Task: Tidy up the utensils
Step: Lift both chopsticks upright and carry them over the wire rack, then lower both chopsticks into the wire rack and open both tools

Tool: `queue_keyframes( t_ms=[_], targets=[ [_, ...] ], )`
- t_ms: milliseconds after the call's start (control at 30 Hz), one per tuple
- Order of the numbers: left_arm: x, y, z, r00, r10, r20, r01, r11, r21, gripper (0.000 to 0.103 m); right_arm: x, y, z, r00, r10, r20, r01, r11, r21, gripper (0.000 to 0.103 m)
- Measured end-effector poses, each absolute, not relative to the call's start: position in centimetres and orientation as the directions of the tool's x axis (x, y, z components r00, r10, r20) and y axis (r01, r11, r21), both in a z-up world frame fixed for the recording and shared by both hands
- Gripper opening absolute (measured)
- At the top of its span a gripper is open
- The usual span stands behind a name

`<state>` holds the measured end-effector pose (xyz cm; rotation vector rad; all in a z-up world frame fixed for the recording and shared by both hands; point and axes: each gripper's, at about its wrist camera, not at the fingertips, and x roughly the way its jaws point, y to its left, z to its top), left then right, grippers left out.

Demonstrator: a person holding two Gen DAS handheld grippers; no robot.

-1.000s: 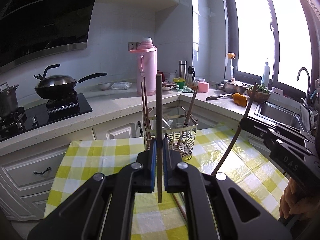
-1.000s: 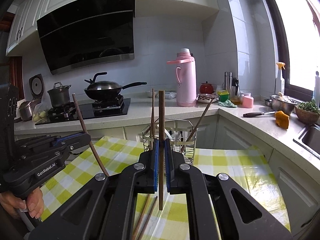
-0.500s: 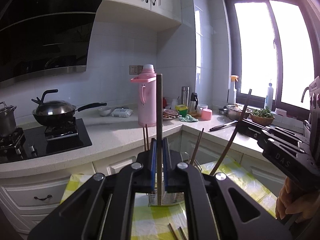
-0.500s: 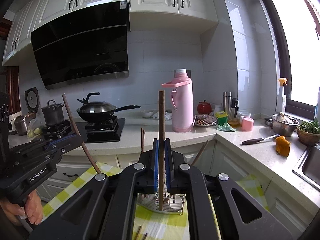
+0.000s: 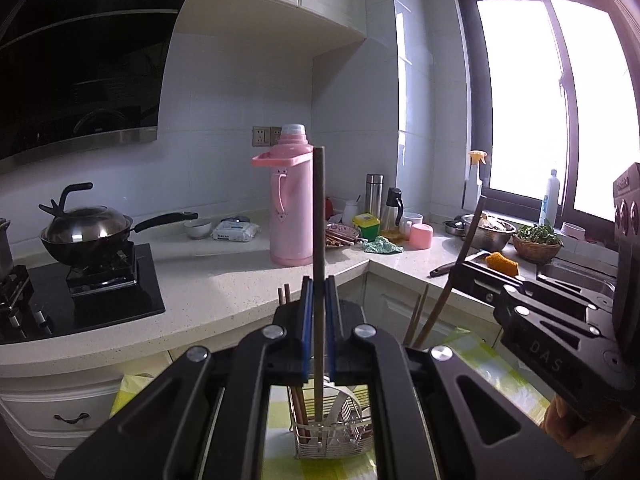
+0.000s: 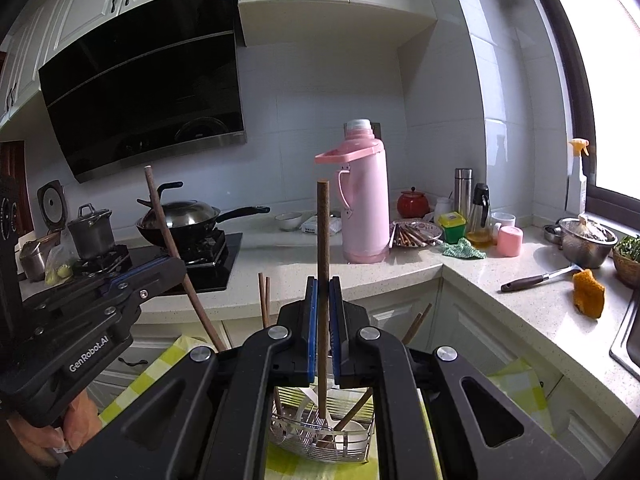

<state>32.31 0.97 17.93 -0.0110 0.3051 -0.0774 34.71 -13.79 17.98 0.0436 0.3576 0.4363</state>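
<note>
My left gripper [image 5: 319, 292] is shut on a brown chopstick [image 5: 319, 216] held upright; its lower tip reaches into the wire utensil basket [image 5: 332, 438] below. My right gripper [image 6: 323, 294] is shut on another brown chopstick [image 6: 322, 232], also upright, its tip inside the same basket [image 6: 320, 440]. The basket stands on the yellow checked tablecloth [image 6: 516, 384] and holds several chopsticks and white spoons. Each gripper shows in the other's view: the right one [image 5: 464, 268], the left one [image 6: 176, 268].
A white counter [image 5: 224, 292] runs behind the table with a pink thermos [image 5: 292, 208], a wok on a stove [image 5: 88, 232], a plate of chopsticks [image 6: 416, 234], bottles and cups. A sink [image 6: 628, 344], a steel bowl and an orange sponge [image 6: 588, 292] lie at the right.
Both grippers have risen and moved forward over the basket, which dropped low in both views. The chopstick tips now reach into the basket.
</note>
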Motion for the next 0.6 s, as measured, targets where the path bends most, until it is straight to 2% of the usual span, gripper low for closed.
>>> queue_keyframes(
  t_ms=[333, 600],
  targets=[
    [37.7, 1.1, 12.1, 0.896, -0.04, -0.441, 0.044, 0.999, -0.002, 0.006, 37.7, -12.3, 13.0, 0.774, 0.446, -0.449, -0.419, 0.893, 0.165, 0.007],
    [40.5, 1.0, 8.5, 0.857, -0.025, -0.515, 0.051, 0.998, 0.037, 0.006, 39.1, -11.7, 12.2, 0.77, 0.444, -0.458, -0.413, 0.894, 0.173, 0.007]
  ],
)
